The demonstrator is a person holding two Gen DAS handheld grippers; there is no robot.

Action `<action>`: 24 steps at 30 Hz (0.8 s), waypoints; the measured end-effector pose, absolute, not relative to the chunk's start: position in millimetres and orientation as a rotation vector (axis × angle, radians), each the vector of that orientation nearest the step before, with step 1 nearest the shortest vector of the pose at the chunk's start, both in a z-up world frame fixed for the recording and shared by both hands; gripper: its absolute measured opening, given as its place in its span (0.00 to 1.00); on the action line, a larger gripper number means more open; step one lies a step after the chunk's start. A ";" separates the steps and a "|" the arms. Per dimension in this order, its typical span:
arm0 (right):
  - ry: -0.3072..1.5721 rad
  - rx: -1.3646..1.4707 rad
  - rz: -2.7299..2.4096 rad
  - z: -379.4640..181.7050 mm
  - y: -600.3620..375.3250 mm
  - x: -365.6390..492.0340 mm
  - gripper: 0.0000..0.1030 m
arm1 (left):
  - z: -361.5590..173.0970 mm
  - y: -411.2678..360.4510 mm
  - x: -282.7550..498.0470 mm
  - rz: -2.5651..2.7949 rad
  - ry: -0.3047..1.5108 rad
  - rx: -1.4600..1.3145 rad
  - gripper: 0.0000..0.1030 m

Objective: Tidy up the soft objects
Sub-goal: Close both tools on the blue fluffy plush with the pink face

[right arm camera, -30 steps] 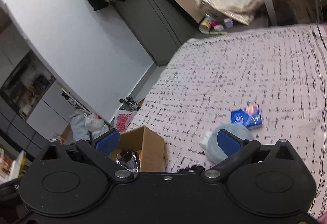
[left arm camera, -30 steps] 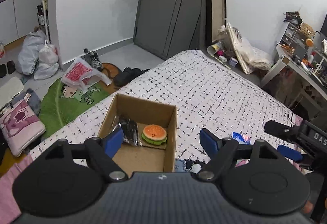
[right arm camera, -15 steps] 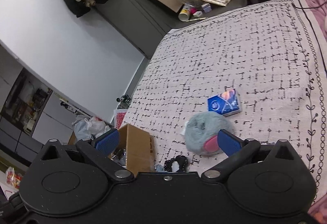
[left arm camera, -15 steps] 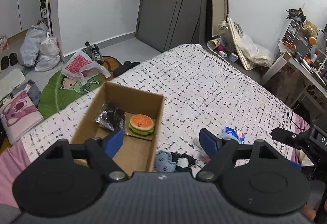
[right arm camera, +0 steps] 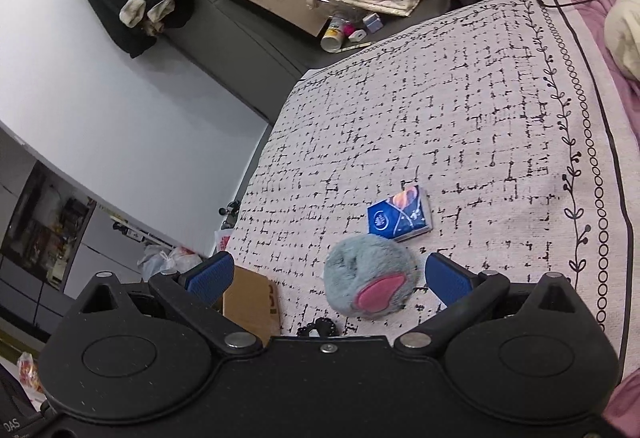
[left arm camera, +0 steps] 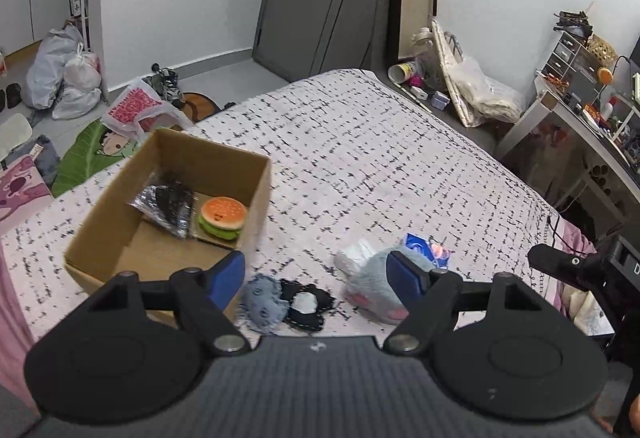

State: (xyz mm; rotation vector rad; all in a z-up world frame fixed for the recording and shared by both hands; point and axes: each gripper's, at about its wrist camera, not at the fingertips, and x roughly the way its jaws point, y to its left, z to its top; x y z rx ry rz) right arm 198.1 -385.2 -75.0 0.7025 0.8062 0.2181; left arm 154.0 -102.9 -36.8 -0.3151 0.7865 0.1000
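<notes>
Left hand-held gripper (left arm camera: 316,274) hangs over the bed (left arm camera: 360,142) with its blue pads apart and nothing between them; its jaws have just been closing a little. Below the gap lie a small blue-grey fabric piece (left arm camera: 262,300) and a black lacy piece (left arm camera: 306,304), touching each other, just beside the near corner of the cardboard box (left arm camera: 256,194). Right hand-held gripper (right arm camera: 326,280) is likewise spread and empty, with the grey plush ball (right arm camera: 370,284) lying on the bed between its pads, not pressed by either.

Box already holds a burger toy (left arm camera: 222,218) and a dark crinkly packet (left arm camera: 168,202). Blue tissue pack (right arm camera: 400,216) sits just beside the plush ball on its far side; something white (left arm camera: 354,258) lies against the ball on the box side.

Risks, as I judge them:
- Fabric pieces overlap, so a pinch on one may drag the other, or lift both and shed one short of the box.
- Both lie flat; pads may catch the bedspread instead.
- Left pad sits close to the box wall; closing there could nudge or tip the box.
- Plush ball is round and springy, so an off-centre squeeze may let it roll into the tissue pack.
- Grippers work near each other; collision is possible.
</notes>
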 end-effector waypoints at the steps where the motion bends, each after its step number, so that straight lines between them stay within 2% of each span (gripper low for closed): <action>1: 0.808 0.706 0.214 -77.2 -386.5 198.8 1.00 | -38.6 -105.8 155.9 0.094 0.789 -0.317 0.73; 7: 0.860 0.740 0.177 -97.8 -390.7 207.5 0.95 | -50.1 -120.2 170.1 0.069 0.804 -0.333 0.71; 10: 0.878 0.745 0.172 -104.8 -388.4 212.5 0.90 | -58.1 -124.1 179.7 0.060 0.820 -0.351 0.67; 12: 0.891 0.739 0.171 -107.9 -386.9 215.3 0.87 | -63.8 -125.8 186.2 0.046 0.832 -0.370 0.61; 15: 0.906 0.728 0.171 -112.5 -383.3 220.4 0.78 | -72.3 -129.3 195.9 0.028 0.849 -0.391 0.54; 24: 0.969 0.775 0.135 -135.7 -379.1 239.4 0.53 | -101.7 -130.7 223.6 -0.009 0.906 -0.491 0.46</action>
